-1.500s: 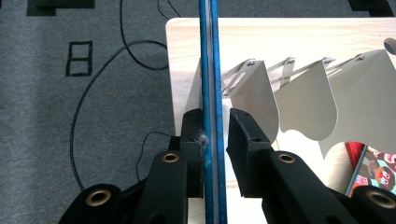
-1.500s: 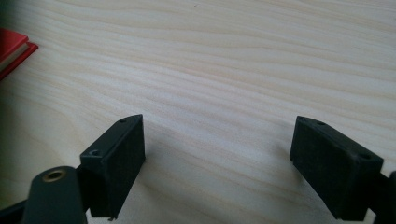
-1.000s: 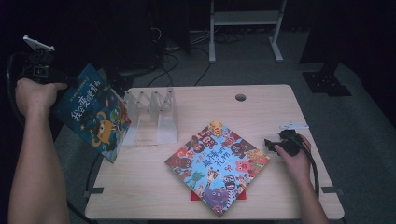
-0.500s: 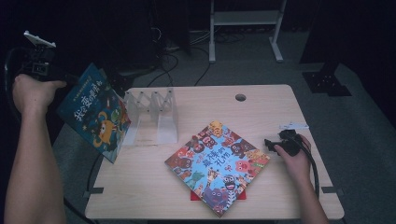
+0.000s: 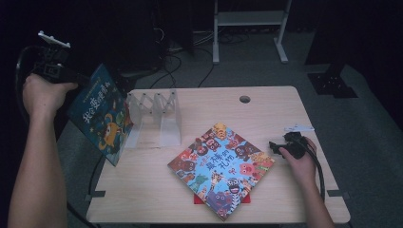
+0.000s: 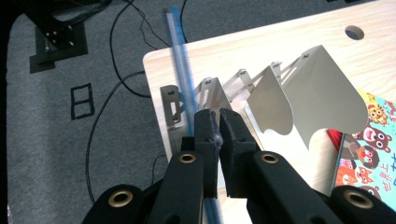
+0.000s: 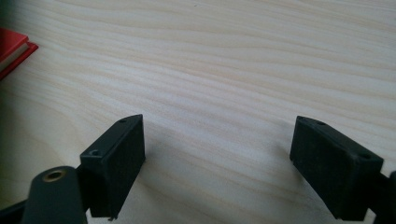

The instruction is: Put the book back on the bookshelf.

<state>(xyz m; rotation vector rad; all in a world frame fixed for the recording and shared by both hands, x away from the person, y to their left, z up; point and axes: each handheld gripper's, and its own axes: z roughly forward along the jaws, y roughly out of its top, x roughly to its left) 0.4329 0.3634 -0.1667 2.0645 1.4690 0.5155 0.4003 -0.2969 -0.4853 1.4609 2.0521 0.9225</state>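
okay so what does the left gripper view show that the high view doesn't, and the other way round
The left gripper view alone shows the left gripper shut on the blue book's thin edge, seen end-on. The high view alone shows that book's cover, the right gripper resting on the table, and the whole colourful animal book. Both show the metal book rack, the table's round hole and part of the animal book.

My left gripper point(image 5: 71, 78) holds a picture book point(image 5: 100, 116) off the table's point(image 5: 266, 102) left edge, beside the folding book rack point(image 5: 154, 116). Second picture book point(image 5: 221, 166) lies mid-table, over a red book point(image 5: 198, 199); right gripper point(image 5: 278, 145) just right of it.
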